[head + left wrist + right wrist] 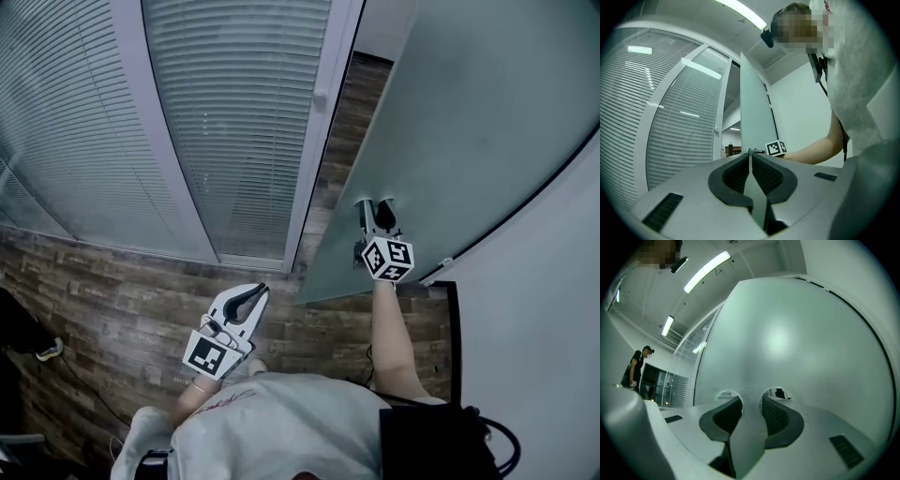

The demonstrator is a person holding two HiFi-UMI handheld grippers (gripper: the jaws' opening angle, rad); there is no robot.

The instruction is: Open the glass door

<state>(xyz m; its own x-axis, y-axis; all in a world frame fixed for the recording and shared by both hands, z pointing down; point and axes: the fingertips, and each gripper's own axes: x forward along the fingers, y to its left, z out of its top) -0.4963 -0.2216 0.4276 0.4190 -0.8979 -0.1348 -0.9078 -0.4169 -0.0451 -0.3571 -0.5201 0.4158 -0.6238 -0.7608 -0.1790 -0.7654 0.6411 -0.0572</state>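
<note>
We see a dark wood-plank floor [122,291] stretching from near left to the far doorway. At its left edge a shoe [49,351] rests on it, with a thin dark cable [77,377] just beside. The white-framed blind partition [169,246] stands along its far side.

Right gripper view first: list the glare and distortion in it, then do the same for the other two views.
Right gripper view: fisheye bulges the frosted glass door into a dome, a soft pale sheen at its middle, corners black. Left gripper view: the ceiling light burns out white, the blinds bow. Head view: even light, no hard shadows.
</note>
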